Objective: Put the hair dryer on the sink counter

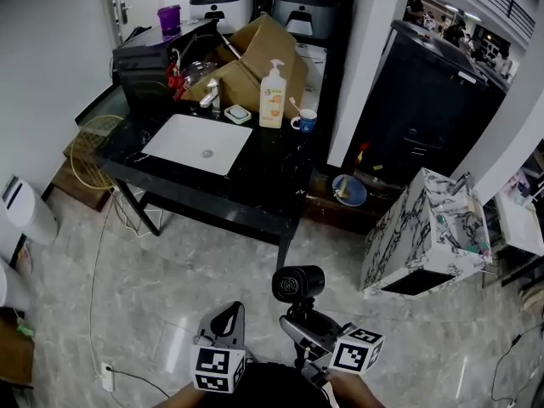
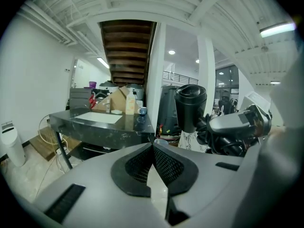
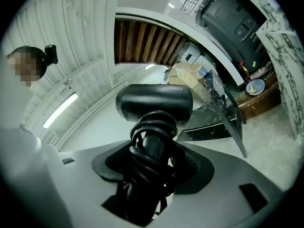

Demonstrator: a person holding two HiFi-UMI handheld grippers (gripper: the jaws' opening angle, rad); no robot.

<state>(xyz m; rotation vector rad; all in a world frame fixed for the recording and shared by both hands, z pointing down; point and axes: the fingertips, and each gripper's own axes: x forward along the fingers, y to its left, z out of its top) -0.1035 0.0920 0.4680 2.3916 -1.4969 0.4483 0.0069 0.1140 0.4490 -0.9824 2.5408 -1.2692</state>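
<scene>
A black hair dryer [image 1: 297, 283] with its cord wound round the handle is held upright over the marble floor. My right gripper [image 1: 304, 328] is shut on that handle. The right gripper view shows the dryer's barrel [image 3: 154, 103] above the jaws of the right gripper [image 3: 152, 151]. The left gripper [image 1: 226, 314] hangs beside it, shut with nothing in it, its pads [image 2: 164, 163] meeting at the tip. The black sink counter [image 1: 272, 177] with a white basin [image 1: 197, 143] stands ahead, well beyond both grippers. The left gripper view shows the counter [image 2: 102, 127] left of the dryer [image 2: 191, 106].
On the counter stand a soap bottle [image 1: 272, 96], a blue cup [image 1: 304, 121], a tap [image 1: 212, 96] and an open cardboard box [image 1: 263, 49]. A marble-patterned box [image 1: 425, 228] stands on the floor at right, a white bin [image 1: 30, 215] at left, and a blue bowl [image 1: 349, 191] on a low shelf.
</scene>
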